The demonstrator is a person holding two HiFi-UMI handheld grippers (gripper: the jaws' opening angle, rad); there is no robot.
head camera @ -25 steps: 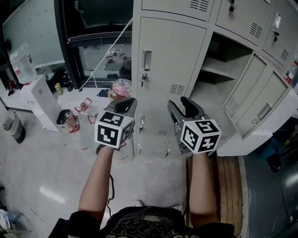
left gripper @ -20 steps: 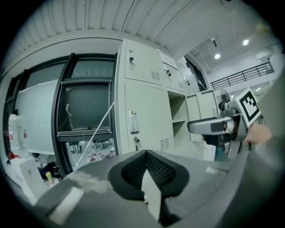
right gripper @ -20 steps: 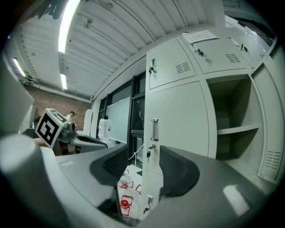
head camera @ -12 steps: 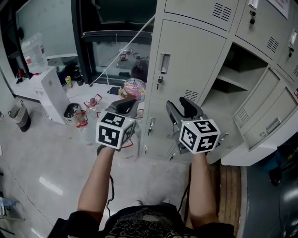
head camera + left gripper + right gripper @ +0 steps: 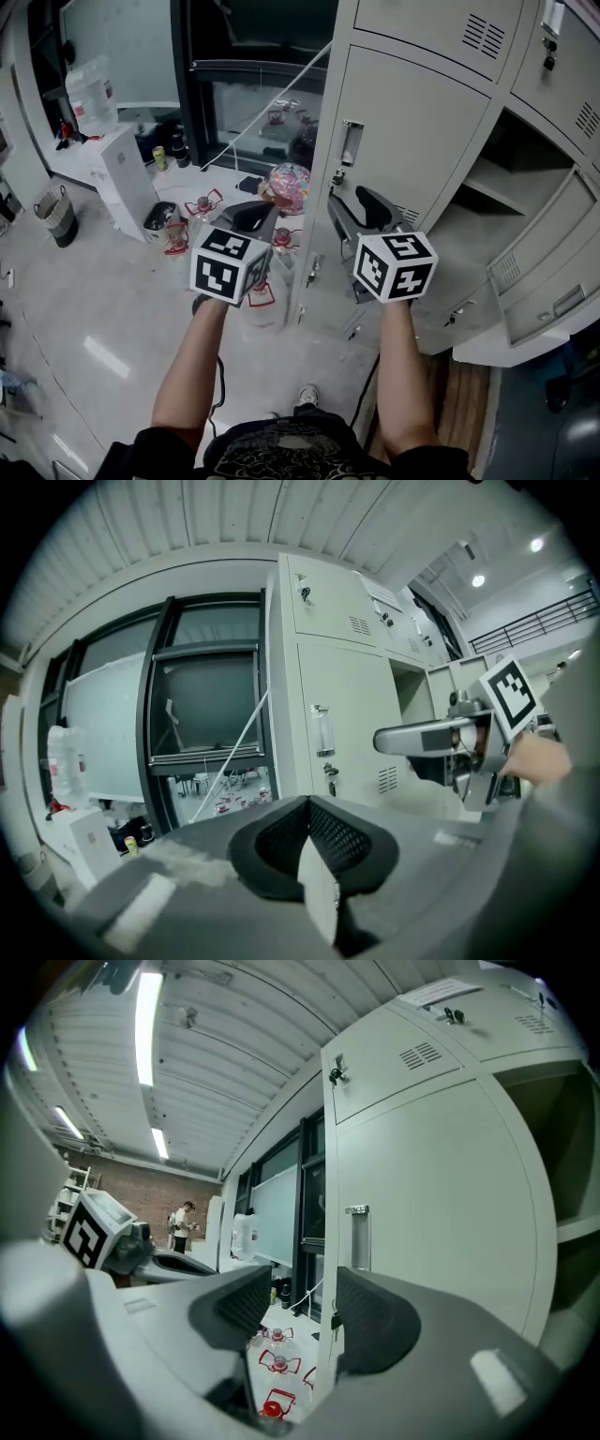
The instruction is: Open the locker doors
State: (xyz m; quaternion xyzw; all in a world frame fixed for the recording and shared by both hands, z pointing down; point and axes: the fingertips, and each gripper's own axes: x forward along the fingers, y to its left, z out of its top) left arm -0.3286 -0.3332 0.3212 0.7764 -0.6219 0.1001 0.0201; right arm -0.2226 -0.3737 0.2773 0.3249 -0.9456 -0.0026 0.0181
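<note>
Grey lockers [image 5: 562,56] ahead, nearest locker door [image 5: 422,131] closed; left gripper [image 5: 307,855] pinched together, empty — right gripper [image 5: 302,1312] parted, empty.

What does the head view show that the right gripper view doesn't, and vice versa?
Head view only: the swung-out doors on the right, both forearms and a shoe.

Right gripper view only: ceiling lights, a distant person by a brick wall, and a look along the right tongs, whose jaws are apart with nothing between them.

Both: the closed door handle, the red-capped bottles on the floor, and the left tongs.
</note>
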